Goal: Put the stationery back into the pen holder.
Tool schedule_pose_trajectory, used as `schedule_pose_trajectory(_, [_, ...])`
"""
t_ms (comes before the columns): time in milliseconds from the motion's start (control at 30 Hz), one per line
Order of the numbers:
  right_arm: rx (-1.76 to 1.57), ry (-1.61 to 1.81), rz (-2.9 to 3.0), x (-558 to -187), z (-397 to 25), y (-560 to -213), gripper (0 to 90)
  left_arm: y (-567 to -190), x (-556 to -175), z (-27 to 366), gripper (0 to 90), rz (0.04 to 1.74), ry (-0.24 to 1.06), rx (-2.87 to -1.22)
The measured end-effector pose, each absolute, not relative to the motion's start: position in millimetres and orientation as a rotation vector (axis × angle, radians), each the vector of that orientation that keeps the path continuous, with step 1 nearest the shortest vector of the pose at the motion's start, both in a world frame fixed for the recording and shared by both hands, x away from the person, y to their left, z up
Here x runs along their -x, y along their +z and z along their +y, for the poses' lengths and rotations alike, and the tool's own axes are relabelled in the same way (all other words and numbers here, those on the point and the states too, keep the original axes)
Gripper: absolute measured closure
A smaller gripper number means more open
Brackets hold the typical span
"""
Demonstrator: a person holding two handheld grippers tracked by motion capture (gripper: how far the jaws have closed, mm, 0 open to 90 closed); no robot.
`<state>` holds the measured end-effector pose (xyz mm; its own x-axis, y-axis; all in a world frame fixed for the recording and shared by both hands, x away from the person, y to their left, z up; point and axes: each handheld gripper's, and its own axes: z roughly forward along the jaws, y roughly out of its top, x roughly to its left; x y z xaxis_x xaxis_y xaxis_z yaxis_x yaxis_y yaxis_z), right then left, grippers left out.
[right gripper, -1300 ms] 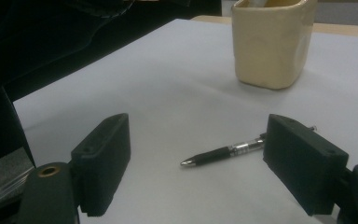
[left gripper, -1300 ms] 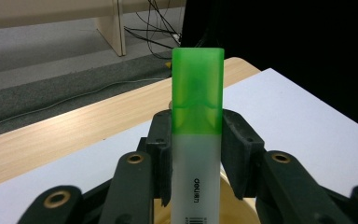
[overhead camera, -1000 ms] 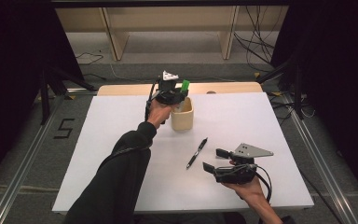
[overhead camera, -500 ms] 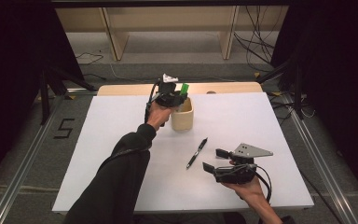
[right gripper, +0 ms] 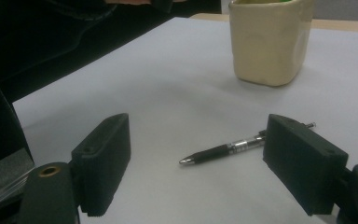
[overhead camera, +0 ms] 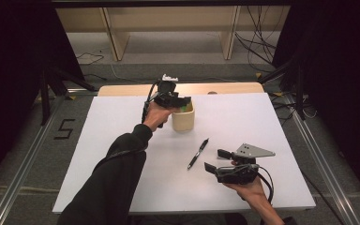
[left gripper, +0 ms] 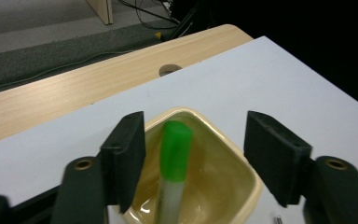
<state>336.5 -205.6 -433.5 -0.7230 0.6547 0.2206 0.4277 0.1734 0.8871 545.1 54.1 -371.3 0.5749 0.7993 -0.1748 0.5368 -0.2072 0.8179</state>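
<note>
1. The green-capped marker (left gripper: 173, 172) stands tilted inside the cream cup (left gripper: 233, 179), cap up.
2. The left gripper (left gripper: 193, 158) hovers over the cup, released, jaws apart on either side of the cap.
3. The right gripper (right gripper: 198, 165) is released above the bench (overhead camera: 122, 140), near a black pen (right gripper: 233, 148).

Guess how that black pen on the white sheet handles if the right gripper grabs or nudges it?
The pen looks slim, round and rigid, so a sideways nudge would probably roll it across the smooth sheet. It lies flat and low, so the open right gripper likely has to close right at the surface. Its glossy barrel may slip.
</note>
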Motion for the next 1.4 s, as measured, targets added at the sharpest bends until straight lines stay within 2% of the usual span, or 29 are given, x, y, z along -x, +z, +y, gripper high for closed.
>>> schedule_pose_trajectory(233, [-1.065, 1.583, 2.211, -337, -209, -432, 24.1, -359, -525, 64, 27.5, 1.06, 0.334, -1.934])
schedule_pose_trajectory(500, [-1.088, 1.588, 2.183, -339, -214, -431, 24.0, -360, -498, 68, 21.3, 1.04, 0.279, -2.009])
schedule_pose_trajectory(967, [-1.111, 1.576, 2.162, -340, -219, -432, 24.0, -390, -454, 52, 17.5, 0.986, 0.239, -2.132])
schedule_pose_trajectory(1400, [-1.095, 1.558, 2.163, -339, -219, -431, 24.0, -415, -442, 36, 16.2, 0.972, 0.23, -2.245])
